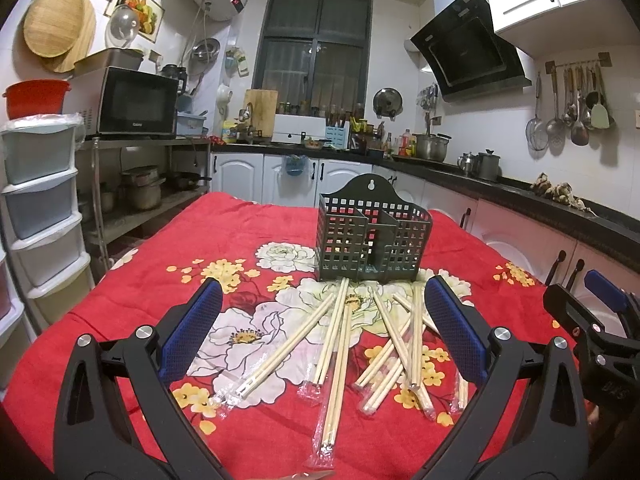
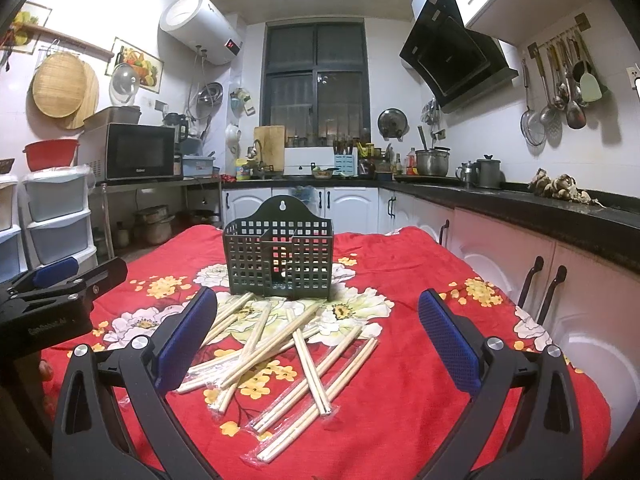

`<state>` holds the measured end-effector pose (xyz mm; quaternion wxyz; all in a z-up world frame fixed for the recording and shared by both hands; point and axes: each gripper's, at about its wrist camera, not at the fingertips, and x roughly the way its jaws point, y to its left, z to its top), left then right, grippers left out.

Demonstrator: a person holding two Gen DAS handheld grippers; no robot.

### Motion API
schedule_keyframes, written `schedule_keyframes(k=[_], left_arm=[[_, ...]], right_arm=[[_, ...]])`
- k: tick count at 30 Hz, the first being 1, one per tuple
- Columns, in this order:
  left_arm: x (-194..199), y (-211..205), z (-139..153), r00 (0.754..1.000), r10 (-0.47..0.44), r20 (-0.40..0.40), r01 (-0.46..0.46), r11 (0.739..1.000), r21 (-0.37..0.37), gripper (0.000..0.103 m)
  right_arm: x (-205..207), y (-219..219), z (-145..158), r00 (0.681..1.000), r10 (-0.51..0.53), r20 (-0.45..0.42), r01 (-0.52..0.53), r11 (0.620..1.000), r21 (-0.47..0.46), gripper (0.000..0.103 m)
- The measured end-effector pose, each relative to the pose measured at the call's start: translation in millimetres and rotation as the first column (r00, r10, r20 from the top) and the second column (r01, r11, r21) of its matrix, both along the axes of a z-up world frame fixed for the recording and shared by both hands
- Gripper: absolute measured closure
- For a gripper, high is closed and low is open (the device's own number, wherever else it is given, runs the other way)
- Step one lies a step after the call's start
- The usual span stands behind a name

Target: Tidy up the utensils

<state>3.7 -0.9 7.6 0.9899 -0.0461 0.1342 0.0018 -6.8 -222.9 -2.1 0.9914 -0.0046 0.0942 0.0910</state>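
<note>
Your desk (image 1: 120,300) wears a red floral cloth, set in a kitchen: dark window (image 1: 316,36) ahead, microwave (image 1: 132,100) left, counter (image 1: 560,204) and hanging ladles (image 1: 576,108) right. A green slotted holder (image 1: 372,236) stands upright mid-desk. The wrapped chopsticks (image 1: 340,344) lie scattered and crossing just before it, some tips touching its base. Your left gripper (image 1: 324,332) and right gripper (image 2: 316,336) hover over the pile, jaws spread, gripping nothing. Each gripper shows at the edge of the other's view.
</note>
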Motion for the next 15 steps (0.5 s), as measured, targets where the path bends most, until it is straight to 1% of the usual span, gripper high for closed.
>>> schedule_keyframes(k=[15], left_arm=[[-3.9,-1.0,5.2,1.0,-0.004,0.01,0.004,1.0,-0.002,0.01]], right_arm=[[1.8,-1.6,2.1,1.0,0.006,-0.002,-0.006,1.0,-0.007,0.005]])
